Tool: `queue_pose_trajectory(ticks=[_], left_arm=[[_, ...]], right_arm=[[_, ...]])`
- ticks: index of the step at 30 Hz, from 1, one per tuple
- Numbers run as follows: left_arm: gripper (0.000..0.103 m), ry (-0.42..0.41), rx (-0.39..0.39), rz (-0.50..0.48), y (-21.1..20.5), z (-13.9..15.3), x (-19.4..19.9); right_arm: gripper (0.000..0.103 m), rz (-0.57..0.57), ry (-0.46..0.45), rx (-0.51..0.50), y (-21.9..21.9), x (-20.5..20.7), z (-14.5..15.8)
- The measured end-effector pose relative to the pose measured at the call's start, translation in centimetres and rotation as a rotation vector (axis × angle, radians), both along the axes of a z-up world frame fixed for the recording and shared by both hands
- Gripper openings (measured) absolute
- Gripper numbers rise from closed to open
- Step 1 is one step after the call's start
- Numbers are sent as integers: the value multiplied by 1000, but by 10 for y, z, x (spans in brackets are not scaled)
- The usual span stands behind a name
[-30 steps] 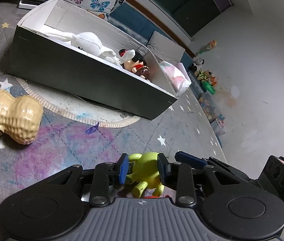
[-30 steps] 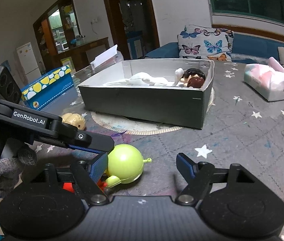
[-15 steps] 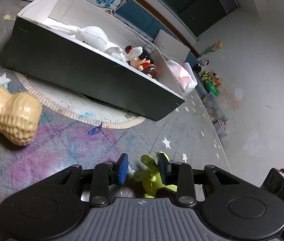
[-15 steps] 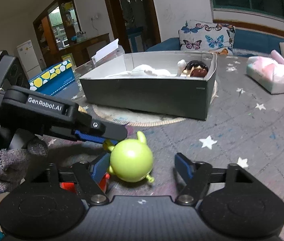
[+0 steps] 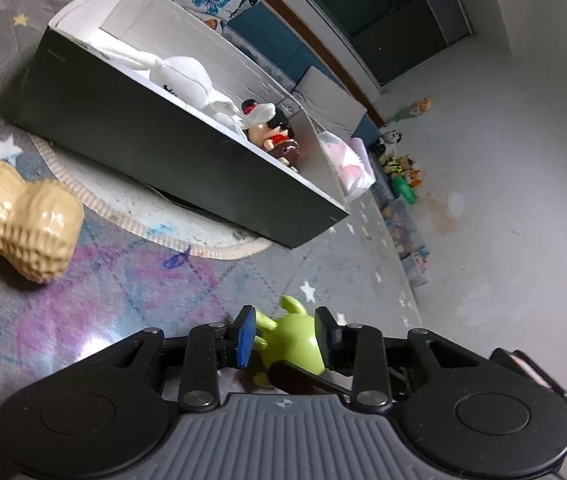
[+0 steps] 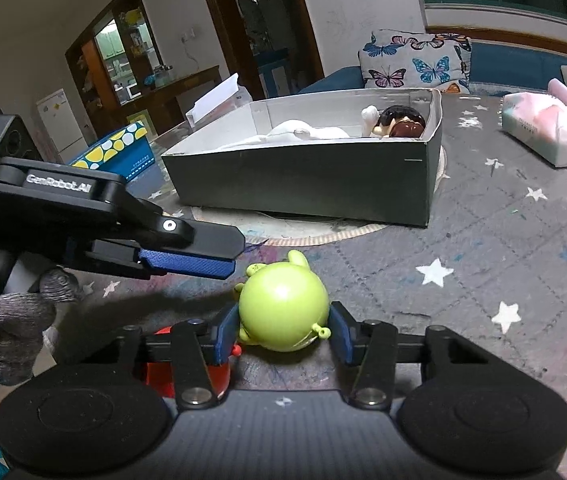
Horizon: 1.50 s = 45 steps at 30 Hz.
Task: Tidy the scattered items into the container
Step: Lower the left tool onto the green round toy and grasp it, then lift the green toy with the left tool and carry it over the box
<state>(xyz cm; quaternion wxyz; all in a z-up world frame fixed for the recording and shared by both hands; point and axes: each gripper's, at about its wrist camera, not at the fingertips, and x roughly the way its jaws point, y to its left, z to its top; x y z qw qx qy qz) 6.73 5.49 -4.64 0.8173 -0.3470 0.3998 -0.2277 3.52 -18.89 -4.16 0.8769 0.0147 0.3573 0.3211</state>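
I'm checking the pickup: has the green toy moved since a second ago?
Yes. In the right wrist view the green toy went from the left pad to centred between the fingers, with its ears toward the box.

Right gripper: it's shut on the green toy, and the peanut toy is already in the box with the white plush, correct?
Not quite. The right gripper is shut on the green toy, but the peanut toy lies on the mat outside the box, as the left wrist view shows. The white plush is inside.

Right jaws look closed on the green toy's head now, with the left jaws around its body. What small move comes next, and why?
Probably ease the left gripper back off the green alien toy. The right gripper has both pads against the toy's round head, while the left jaws stand around its body with a gap at one pad. Once clear, the right can lift it toward the grey box.
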Motion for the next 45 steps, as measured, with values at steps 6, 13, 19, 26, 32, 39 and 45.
queue_pose_trajectory(ticks=[6,13,19,26,32,39,45], left_arm=[[35,20,-1,-11,-6,-4,4],[35,24,-1,-20,-9,-5,8],[34,5,6,-37,-12,-4,7],[34,-24,-9,-40,-10,7,5],[34,-109,-2,-37,-10,36,8],[34,-199,16,-15,-8,68,34],[36,-216,36,18,-3,75,68]], right_arm=[[48,-5,0,6,3,3,-1],[49,-11,-2,19,1,4,1],[48,-11,-12,12,2,2,1],[48,-1,-49,0,2,0,12],[48,11,-129,-3,3,5,39],[48,21,-226,-11,10,30,70],[48,29,-257,-33,22,65,79]])
